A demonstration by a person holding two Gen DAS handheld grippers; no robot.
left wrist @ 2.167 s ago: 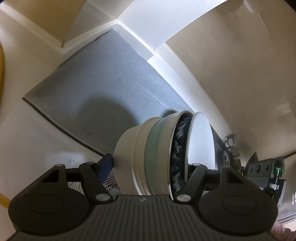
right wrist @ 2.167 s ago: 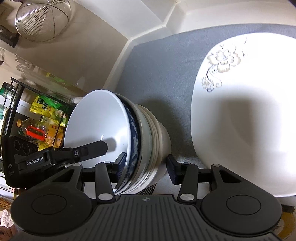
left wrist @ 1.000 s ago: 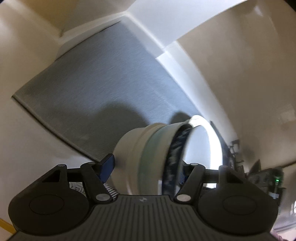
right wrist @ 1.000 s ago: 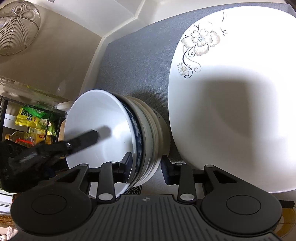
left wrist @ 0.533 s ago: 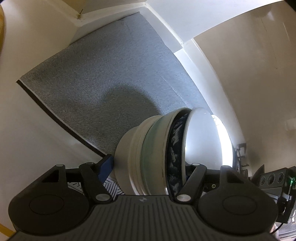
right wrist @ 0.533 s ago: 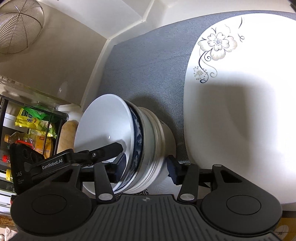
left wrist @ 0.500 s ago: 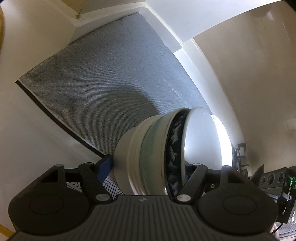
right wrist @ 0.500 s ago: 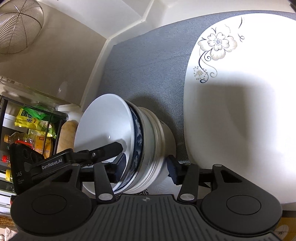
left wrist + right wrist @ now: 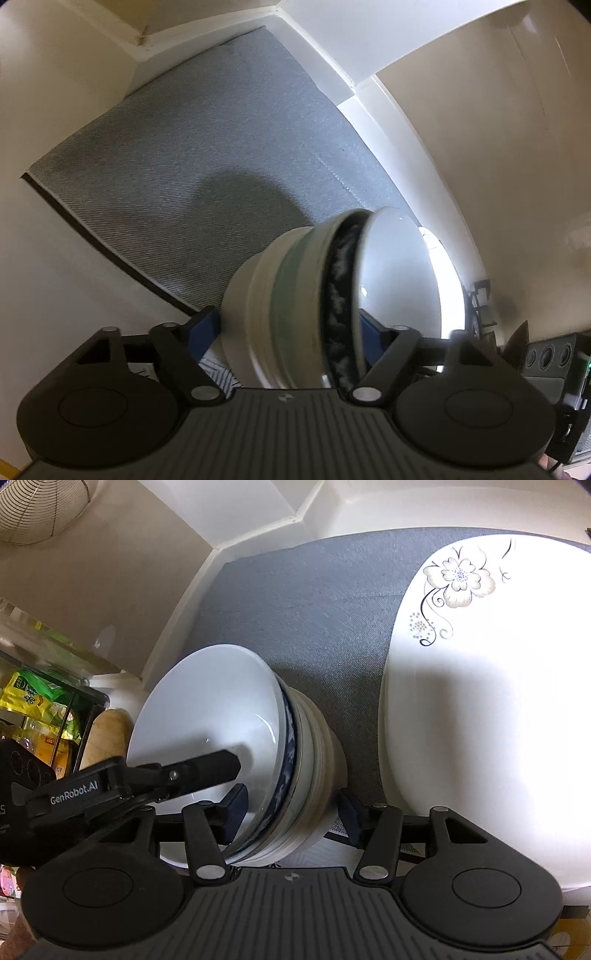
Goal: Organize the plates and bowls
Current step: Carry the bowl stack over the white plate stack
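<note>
a grey mat [image 9: 325, 602] lines a white-walled shelf corner, and beside it on the right sits a large flowered plate [image 9: 480, 720]. the stack of bowls [image 9: 258, 760] lies tipped on its side at the near edge of the mat, mouths facing left in the right wrist view.

your left gripper [image 9: 288, 328] straddles the stack, one finger at the foot of the outermost bowl and the other inside the white inner bowl [image 9: 399, 280]; it looks clamped across the full stack. your right gripper [image 9: 291, 808] is spread around the same stack (neither pad visibly presses on it).

risks from here:
- the nested bowls may slide apart, since the stack is sideways and only one tool appears to hold it.
- glazed surfaces are slick; slackening the left grip could let the stack roll.
- swinging right could knock the stack against the flowered plate's rim.
</note>
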